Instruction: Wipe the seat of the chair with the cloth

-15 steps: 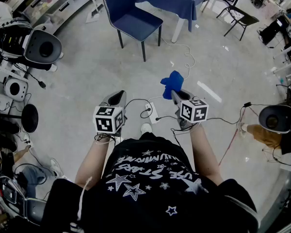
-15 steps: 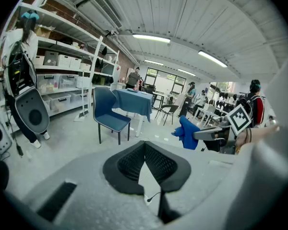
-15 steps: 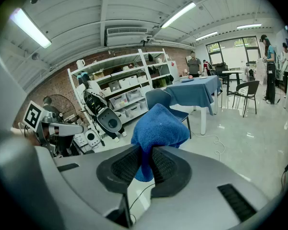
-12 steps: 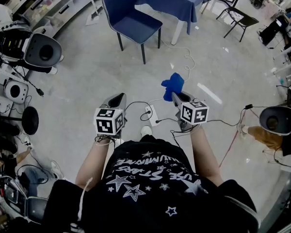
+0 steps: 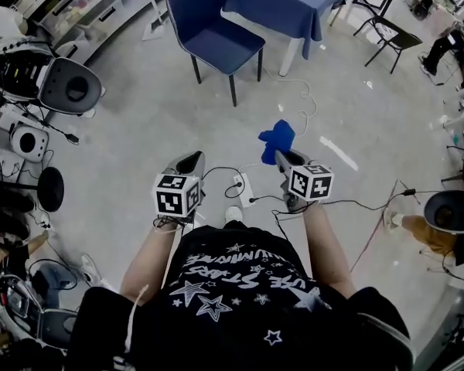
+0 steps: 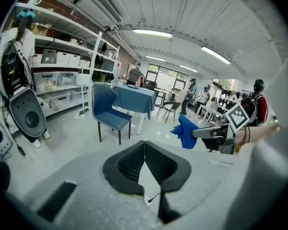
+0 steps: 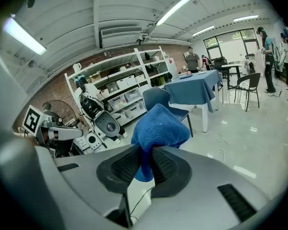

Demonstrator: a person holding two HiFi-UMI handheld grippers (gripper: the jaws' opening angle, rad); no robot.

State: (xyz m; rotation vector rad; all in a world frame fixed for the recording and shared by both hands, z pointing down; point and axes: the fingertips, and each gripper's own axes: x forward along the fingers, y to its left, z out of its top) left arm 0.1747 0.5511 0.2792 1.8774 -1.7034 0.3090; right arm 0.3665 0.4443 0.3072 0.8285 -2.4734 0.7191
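The gray floor (image 5: pixel 131 130) lies wide open in front of the person. The blue chair (image 5: pixel 220 41) stands well away, beside a table (image 5: pixel 290 2) cut off at the top. The right gripper (image 5: pixel 281 158) pinches the blue cloth (image 5: pixel 278 137) in the air. The left gripper (image 5: pixel 192 159) has its jaws pressed together, holding nothing.

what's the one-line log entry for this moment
stage: wipe not yet begun | right gripper: shut on blue cloth | left gripper: shut, empty | chair: ahead, cloth well short of seat
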